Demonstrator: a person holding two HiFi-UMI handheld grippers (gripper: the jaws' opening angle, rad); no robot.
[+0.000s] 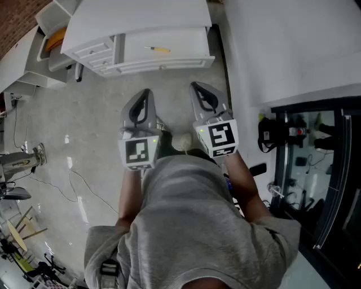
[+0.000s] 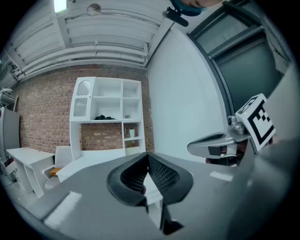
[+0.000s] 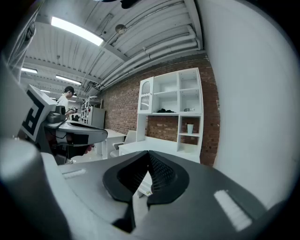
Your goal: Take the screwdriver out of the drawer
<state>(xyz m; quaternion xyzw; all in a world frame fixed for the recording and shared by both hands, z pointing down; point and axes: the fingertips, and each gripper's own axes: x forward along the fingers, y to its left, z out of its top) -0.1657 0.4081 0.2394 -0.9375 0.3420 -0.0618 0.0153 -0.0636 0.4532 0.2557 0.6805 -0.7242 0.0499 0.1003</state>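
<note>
A screwdriver (image 1: pixel 157 49) with an orange-yellow handle lies in the open drawer (image 1: pixel 163 63) of a white cabinet (image 1: pixel 141 17) at the top of the head view. Both grippers hover over the floor short of the drawer, touching nothing. My left gripper (image 1: pixel 146 91) is shut with nothing between its jaws, and its tips meet in its own view (image 2: pixel 148 154). My right gripper (image 1: pixel 193 84), beside it, is also shut and empty (image 3: pixel 149 152). Both point roughly level toward the cabinet. The screwdriver cannot be made out in either gripper view.
A white wall (image 1: pixel 282 45) runs along the right, with a dark glass-fronted cabinet (image 1: pixel 316 169) nearer me. A white chair with an orange seat (image 1: pixel 53 39) stands left of the cabinet. Cables (image 1: pixel 73 186) trail on the floor at left. A white shelf unit (image 2: pixel 108 112) stands against a brick wall.
</note>
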